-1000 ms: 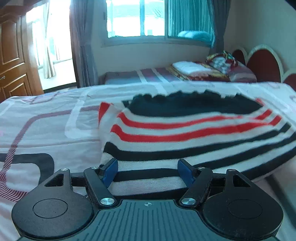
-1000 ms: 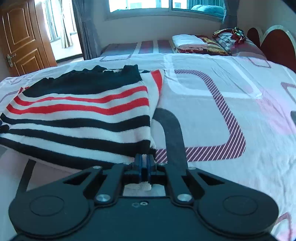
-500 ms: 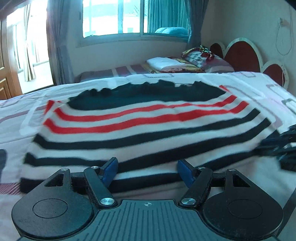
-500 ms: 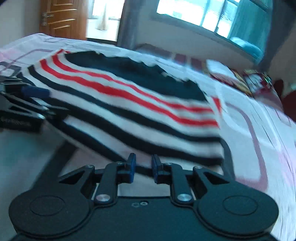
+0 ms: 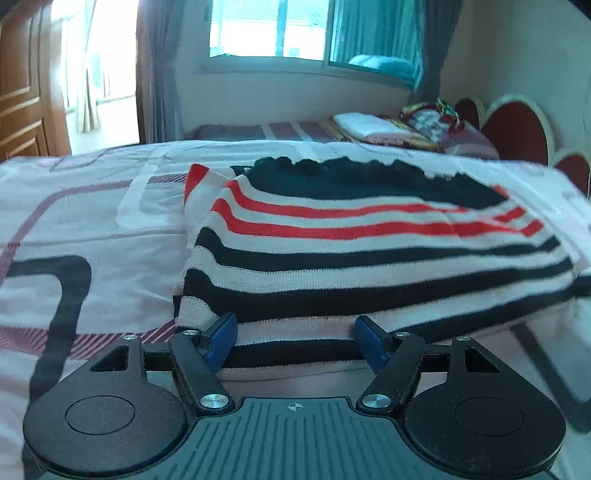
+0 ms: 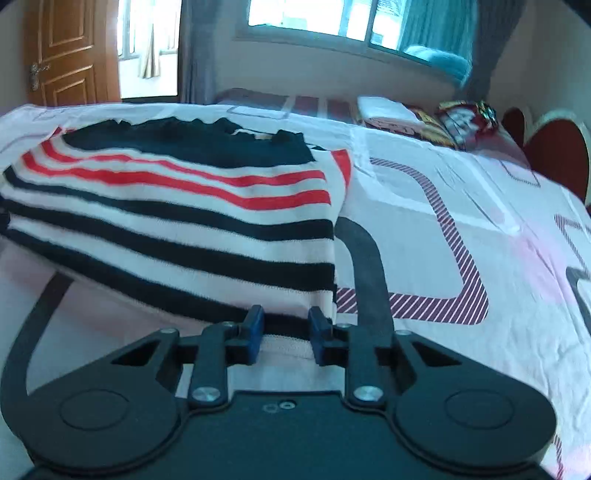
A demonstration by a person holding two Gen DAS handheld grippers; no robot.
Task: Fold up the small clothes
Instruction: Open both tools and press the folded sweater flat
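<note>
Striped knit sweater [image 5: 369,258], banded in black, white and red with a dark scalloped far edge, lies folded on the bed [image 5: 92,229], its near hem toward you and reaching in between both sets of fingers. Your left gripper [image 5: 295,341] stands with its fingers wide, one blue pad at each side of a broad stretch of the hem near the sweater's left corner; neither pad presses the cloth. Your right gripper [image 6: 284,334] sits at the near right corner with its fingers narrow and a clear gap between them; they have just been opening, and the hem lies in that gap unpinched.

Risks, as judged from this position: with neither corner clamped, a lift begun now would probably leave the cloth behind or catch a single layer, so that the folded stack peels apart. Should one side close before the other, the hem would likely be drawn askew and the next fold come out crooked. The loose knit could also snag on a pad edge, and the bedsheet [image 6: 461,229] beneath could be gathered into a low grasp.

Surface and room: the bed wears a pale pink sheet printed with dark and hatched rounded rectangles. Beyond it stand a second bed [image 5: 266,131] carrying folded linen [image 5: 364,123], a red scalloped headboard [image 5: 517,129], a curtained window [image 5: 277,29] and a wooden door [image 6: 70,55].
</note>
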